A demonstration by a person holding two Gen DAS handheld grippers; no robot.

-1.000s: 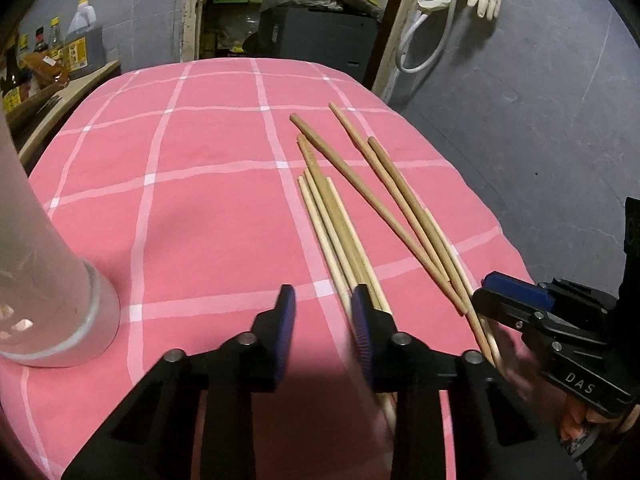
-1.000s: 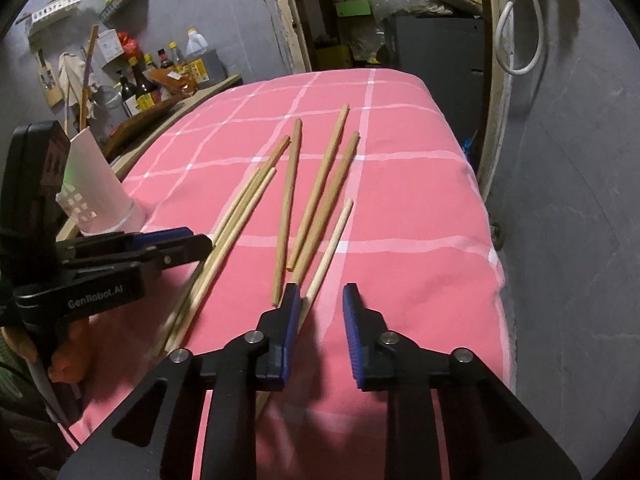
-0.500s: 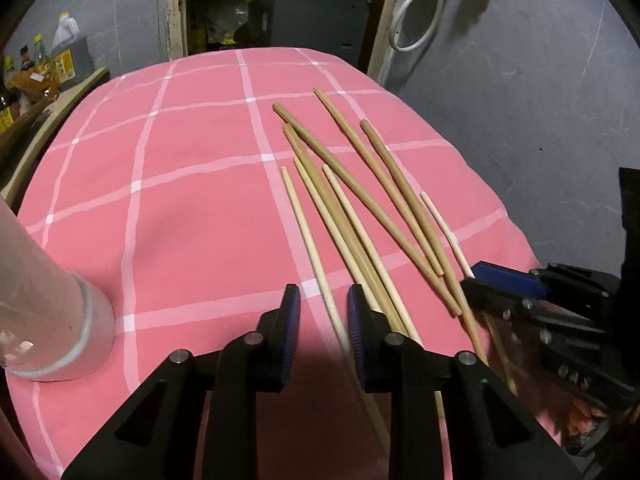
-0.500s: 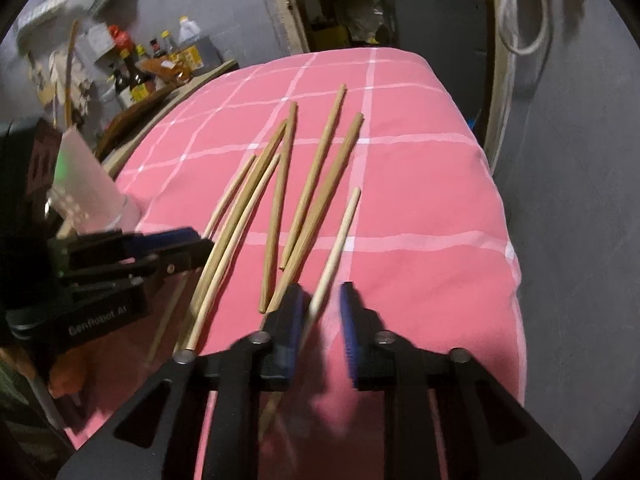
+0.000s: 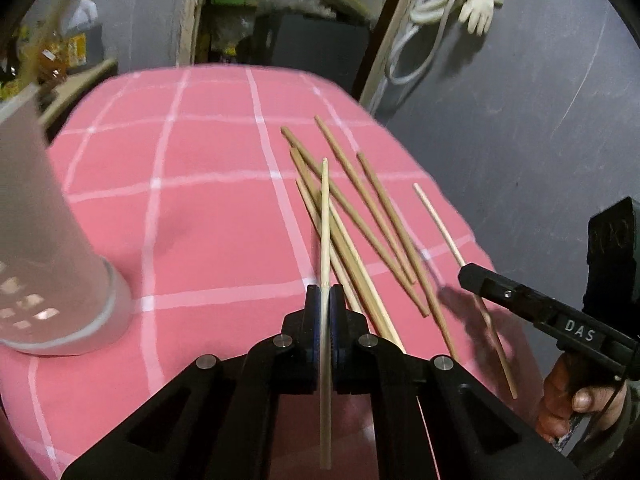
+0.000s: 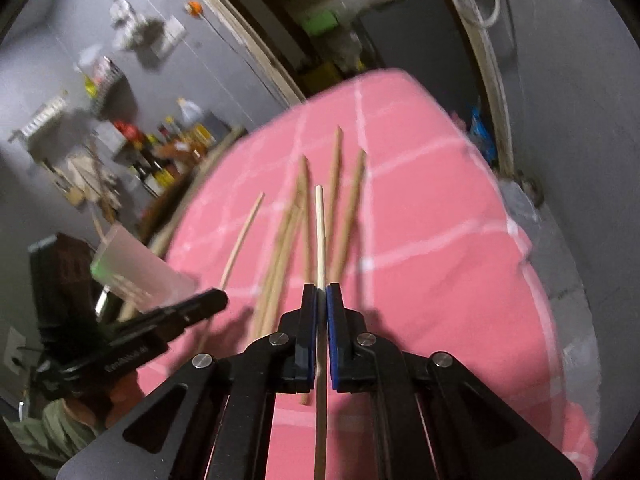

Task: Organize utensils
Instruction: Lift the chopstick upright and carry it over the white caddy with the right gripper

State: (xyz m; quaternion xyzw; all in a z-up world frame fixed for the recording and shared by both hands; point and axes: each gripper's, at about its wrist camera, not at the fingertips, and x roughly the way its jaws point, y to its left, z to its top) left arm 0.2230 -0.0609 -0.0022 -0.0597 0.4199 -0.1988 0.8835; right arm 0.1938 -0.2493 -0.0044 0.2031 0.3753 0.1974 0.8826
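My left gripper (image 5: pixel 325 300) is shut on a pale chopstick (image 5: pixel 325 216) and holds it above the pink checked cloth (image 5: pixel 200 216). My right gripper (image 6: pixel 321 300) is shut on another pale chopstick (image 6: pixel 319 232), also lifted; in the left wrist view that chopstick (image 5: pixel 440 224) shows at the right, held by the right gripper (image 5: pixel 476 276). Several wooden chopsticks (image 5: pixel 360 216) lie loose on the cloth, also in the right wrist view (image 6: pixel 280 248). A white perforated holder (image 5: pixel 48 264) stands at the left; it also shows in the right wrist view (image 6: pixel 136 268).
The cloth's rounded right edge (image 5: pixel 472 236) drops off beside a grey wall. Bottles (image 6: pixel 172 152) stand on a side shelf at the far left. A doorway with clutter (image 5: pixel 288 20) lies beyond the far edge.
Both grippers have closed, each on a pale chopstick, and lifted it off the cloth. Both views have tilted upward.
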